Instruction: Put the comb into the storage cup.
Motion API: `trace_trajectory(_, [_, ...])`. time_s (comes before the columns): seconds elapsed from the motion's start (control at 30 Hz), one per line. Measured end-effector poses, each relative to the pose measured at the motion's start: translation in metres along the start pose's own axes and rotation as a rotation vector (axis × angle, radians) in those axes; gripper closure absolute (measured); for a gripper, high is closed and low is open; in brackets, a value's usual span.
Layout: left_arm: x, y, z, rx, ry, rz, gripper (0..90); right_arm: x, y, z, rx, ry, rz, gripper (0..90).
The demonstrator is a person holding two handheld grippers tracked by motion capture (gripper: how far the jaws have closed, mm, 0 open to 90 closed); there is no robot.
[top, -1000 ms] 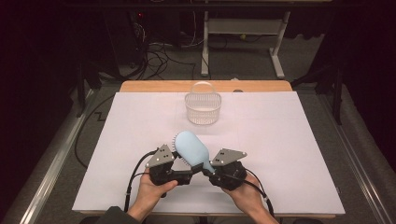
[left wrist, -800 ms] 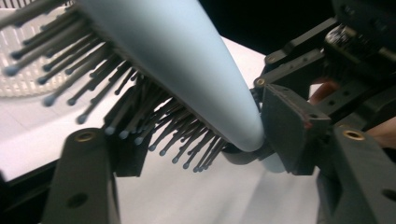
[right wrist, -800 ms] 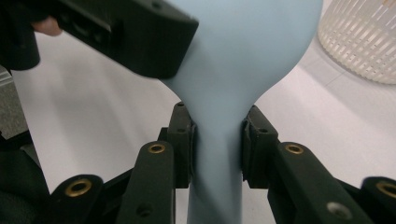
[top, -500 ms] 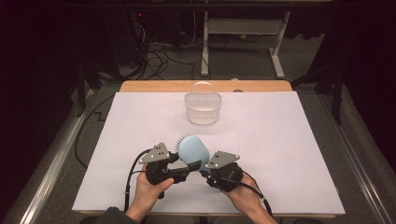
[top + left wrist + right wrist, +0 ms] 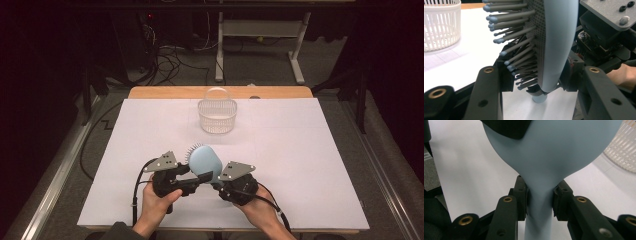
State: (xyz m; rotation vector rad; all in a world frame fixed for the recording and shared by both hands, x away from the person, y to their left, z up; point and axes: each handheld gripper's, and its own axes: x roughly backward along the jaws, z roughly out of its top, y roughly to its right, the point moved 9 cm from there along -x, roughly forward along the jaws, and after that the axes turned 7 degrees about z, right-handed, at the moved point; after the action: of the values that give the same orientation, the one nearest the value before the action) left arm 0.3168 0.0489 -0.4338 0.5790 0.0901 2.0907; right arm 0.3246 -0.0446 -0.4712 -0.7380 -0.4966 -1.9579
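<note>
1. The step in hand is a handover, or a two-handed hold, of the pale blue hairbrush; it is lifted above the white counter, at the near middle of the high view, about 6 o'clock from the white plastic basket.
2. The right gripper is clenched on the neck of the hairbrush, where the handle meets the head; in the right gripper view its fingers press on both sides of that neck.
3. The left gripper has just been closing; in the left gripper view the head of the hairbrush stands between its fingers, one against the bristles, the other against the smooth back; I judge that it grasps the head now.
4. The brush points toward 11 o'clock, with the bristles to the left.
5. The next move, as I judge it: one gripper must release, so the other alone carries the brush; probably toward the basket at 12 o'clock, which looks empty.
6. It calls for care; the hold over the bristles is soft, so the brush may tilt or slip.
</note>
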Motion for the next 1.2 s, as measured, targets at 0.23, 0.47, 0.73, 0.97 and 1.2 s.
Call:
trace_trajectory(0.23, [0.001,-0.001,0.001,0.014,-0.003,-0.011,54.9,0.0,-0.001,0.001,-0.011,0.01,0.02,69.4])
trace_trajectory(0.47, [0.004,-0.001,0.004,0.019,0.018,-0.018,55.0,0.0,0.0,0.001,-0.015,0.009,0.025,66.5])
trace_trajectory(0.73, [0.01,-0.008,0.008,0.028,0.041,0.012,55.0,0.001,0.001,0.0,-0.031,0.018,0.036,54.3])
trace_trajectory(0.97, [0.015,-0.013,0.011,0.035,0.064,0.027,55.0,0.007,0.005,-0.001,-0.062,0.049,0.068,46.7])
trace_trajectory(1.2, [0.021,-0.015,0.015,0.038,0.085,0.024,55.0,0.013,0.007,0.001,-0.068,0.094,0.077,42.8])
